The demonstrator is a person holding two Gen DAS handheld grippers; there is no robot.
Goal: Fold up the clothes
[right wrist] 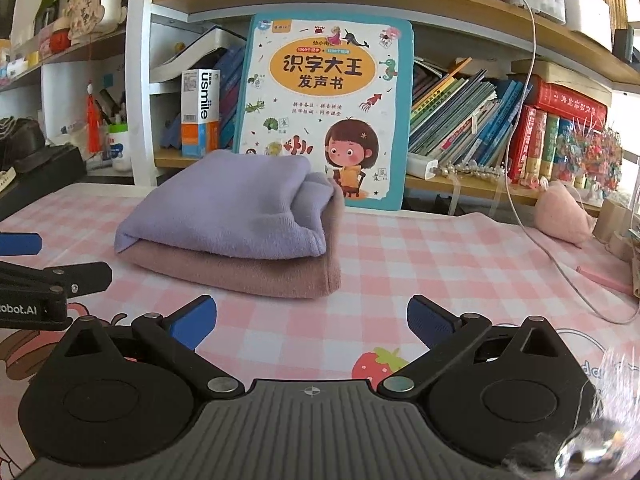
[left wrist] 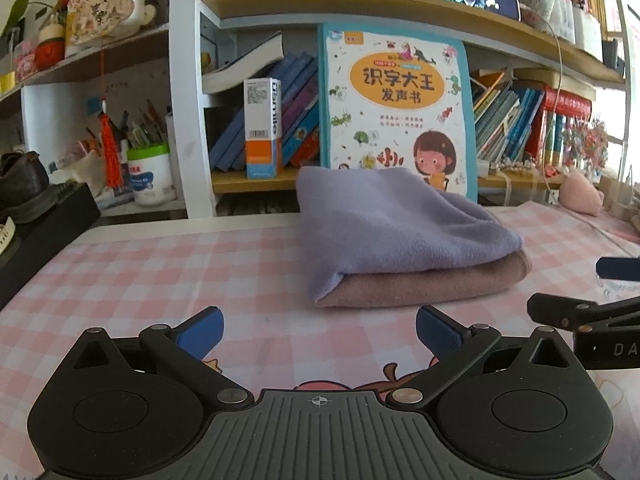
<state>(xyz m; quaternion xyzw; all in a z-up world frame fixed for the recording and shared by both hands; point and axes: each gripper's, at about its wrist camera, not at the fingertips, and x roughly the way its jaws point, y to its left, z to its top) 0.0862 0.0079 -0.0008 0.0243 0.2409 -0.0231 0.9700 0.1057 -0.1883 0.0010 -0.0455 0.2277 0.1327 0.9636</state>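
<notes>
Apparently nearly finished: the purple cloth (left wrist: 392,224) is lying folded atop the pink cloth (left wrist: 432,280) mid-frame on the worktop (left wrist: 160,264), while both the left hand-held gripper (left wrist: 319,334) and right hand-held gripper (right wrist: 312,322) are hovering spread apart, holding nothing.

Left gripper (left wrist: 319,332) low, level, jaws spread wide, nothing between them; right gripper (right wrist: 311,322) alongside, same height, jaws likewise wide apart, empty.

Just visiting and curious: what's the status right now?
Left gripper open, empty. Right gripper open, empty. Purple cloth folded atop pink cloth. Nothing between grippers and stack.
</notes>
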